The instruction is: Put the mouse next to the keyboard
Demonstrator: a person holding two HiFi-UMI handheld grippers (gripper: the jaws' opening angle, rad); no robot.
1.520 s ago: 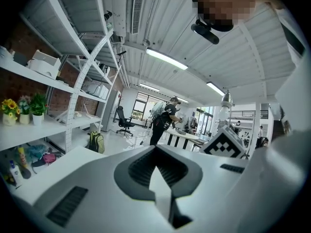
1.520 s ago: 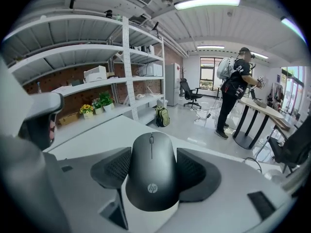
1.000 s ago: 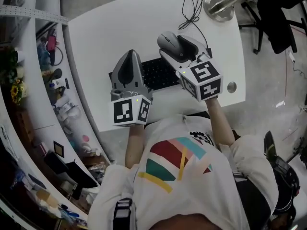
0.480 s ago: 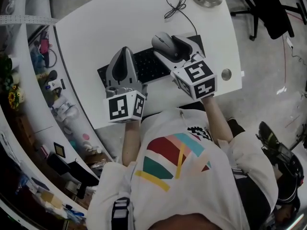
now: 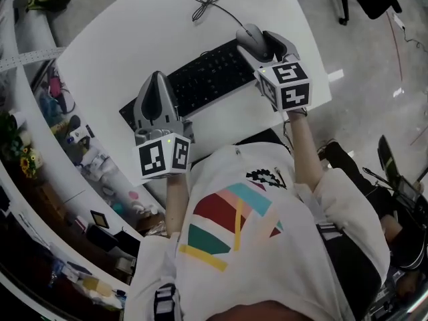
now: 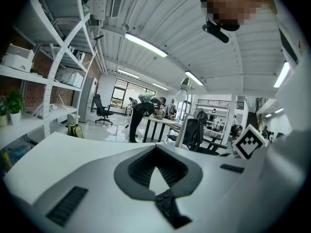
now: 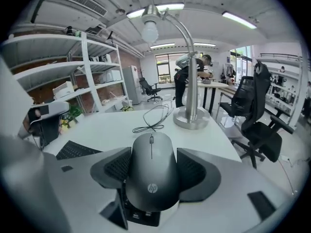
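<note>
right gripper (image 5: 262, 44) jaws wide, clamped on sides of mouse (image 7: 150, 171); mouse at upper right of head view, just beside right end of keyboard (image 5: 204, 79), over white worktop (image 5: 134, 32); touching worktop or lifted: cannot tell; left gripper (image 5: 155, 79) jaws closed together, empty, over keyboard's left end

One mouse (image 7: 150, 174), one keyboard (image 5: 204, 79), one lamp (image 7: 191, 119)

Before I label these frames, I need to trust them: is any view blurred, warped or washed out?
Head view: evenly lit and sharp, shelves bowing at the left edge. Left gripper view: heavy fisheye, black corners, ceiling lights blown out. Right gripper view: same fisheye, mouse crisp, lamp bulb glaring.
</note>
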